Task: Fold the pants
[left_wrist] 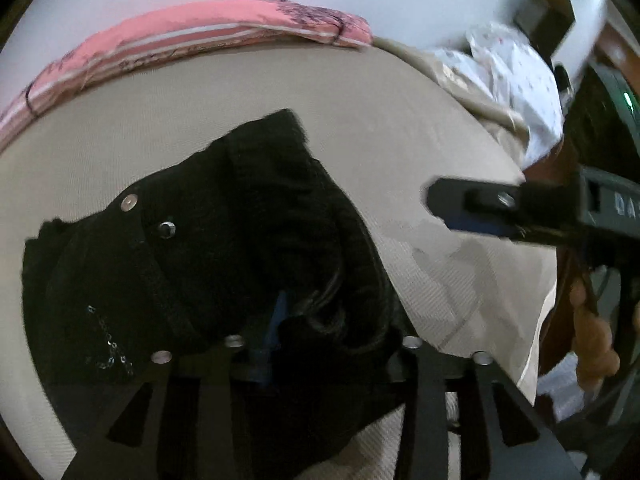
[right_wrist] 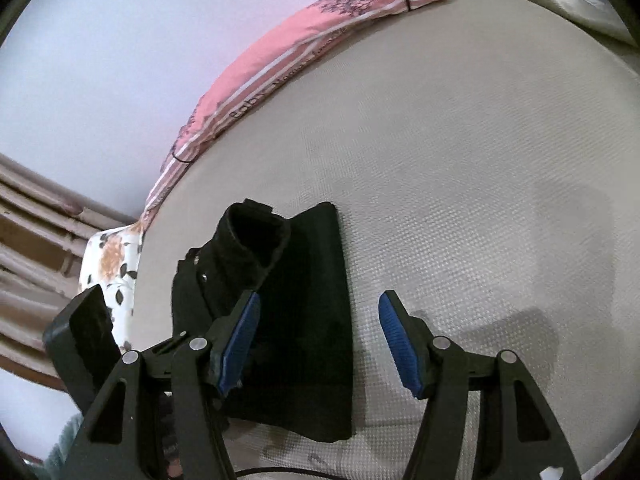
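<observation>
Black pants (left_wrist: 224, 248) lie bunched on a beige bed sheet (left_wrist: 360, 112), waistband with metal buttons toward the left. My left gripper (left_wrist: 316, 328) is shut on a fold of the pants and holds it lifted. In the right wrist view the pants (right_wrist: 304, 320) form a folded stack with the raised waistband end at its left. My right gripper (right_wrist: 320, 340) is open and empty, its left blue pad (right_wrist: 240, 336) over the pants, its right pad (right_wrist: 400, 344) over bare sheet. The right gripper also shows in the left wrist view (left_wrist: 500, 208).
A pink patterned pillow (left_wrist: 192, 36) lies along the bed's far edge, also in the right wrist view (right_wrist: 304, 40). White dotted fabric (left_wrist: 516, 80) lies at the far right. A floral cloth (right_wrist: 112, 264) hangs at the bed's left edge. The left gripper's body (right_wrist: 80, 340) shows at left.
</observation>
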Demonstrator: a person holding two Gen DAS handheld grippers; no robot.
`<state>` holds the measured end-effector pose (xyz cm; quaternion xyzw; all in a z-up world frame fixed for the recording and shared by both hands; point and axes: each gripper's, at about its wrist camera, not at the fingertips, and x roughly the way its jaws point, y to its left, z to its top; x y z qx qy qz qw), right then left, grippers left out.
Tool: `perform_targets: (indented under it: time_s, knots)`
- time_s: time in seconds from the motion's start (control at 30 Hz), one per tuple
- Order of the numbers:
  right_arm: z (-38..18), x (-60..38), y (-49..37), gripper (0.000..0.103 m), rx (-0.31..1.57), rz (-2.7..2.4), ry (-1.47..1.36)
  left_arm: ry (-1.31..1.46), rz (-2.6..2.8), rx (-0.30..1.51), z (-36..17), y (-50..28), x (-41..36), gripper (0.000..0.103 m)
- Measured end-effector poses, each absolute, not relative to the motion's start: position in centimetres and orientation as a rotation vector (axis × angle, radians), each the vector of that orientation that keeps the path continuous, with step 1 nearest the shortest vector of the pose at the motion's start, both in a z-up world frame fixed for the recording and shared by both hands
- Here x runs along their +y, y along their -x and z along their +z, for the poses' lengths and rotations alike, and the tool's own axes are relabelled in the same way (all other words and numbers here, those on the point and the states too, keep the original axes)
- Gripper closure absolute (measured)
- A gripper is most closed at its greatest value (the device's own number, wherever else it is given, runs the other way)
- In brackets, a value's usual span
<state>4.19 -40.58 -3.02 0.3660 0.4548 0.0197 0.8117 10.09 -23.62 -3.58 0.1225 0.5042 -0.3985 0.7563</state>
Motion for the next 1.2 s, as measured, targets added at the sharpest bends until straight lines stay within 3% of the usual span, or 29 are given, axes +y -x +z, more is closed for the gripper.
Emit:
perform_targets:
  time_s: [0.1,0.17,0.2,0.43,0.7,1.03,1.1,1.2]
  knots:
    - [-3.5,-40.3,-4.7,0.043,0.982,0.103,-0.811,-0.287,-0.915,1.048,-2.4,-9.1,-23.9,0.047]
    - [-3.9,-39.9,-5.1,0.043,0.986,0.135,-0.836,-0.314,-0.933,0.941,-0.8,-8.3,-23.4,0.028]
    - [-4.1,-39.7,-5.3,0.042,0.987,0.150,-0.841,-0.330,-0.929,0.887,0.0,-7.9,-23.0,0.027]
    - [-5.4,-38.5,-7.1,0.042,1.027,0.207,-0.825,-0.236,-0.767,0.893,1.4,-11.4,-18.1,0.026]
    - [-6.7,-38.2,-9.4,0.049,1.049,0.243,-0.785,-0.088,-0.462,1.019,-2.4,-16.0,-9.0,0.026]
    - [-7.8,-38.6,-11.1,0.050,1.048,0.278,-0.724,-0.070,-0.406,1.078,-4.6,-16.3,-6.5,0.026]
    - [-7.8,-38.6,-10.7,0.053,1.042,0.295,-0.720,-0.051,-0.411,1.083,-4.7,-16.2,-6.2,0.026]
    - [-7.8,-38.7,-10.2,0.066,1.038,0.333,-0.750,-0.040,-0.411,1.094,-5.0,-16.6,-6.5,0.026]
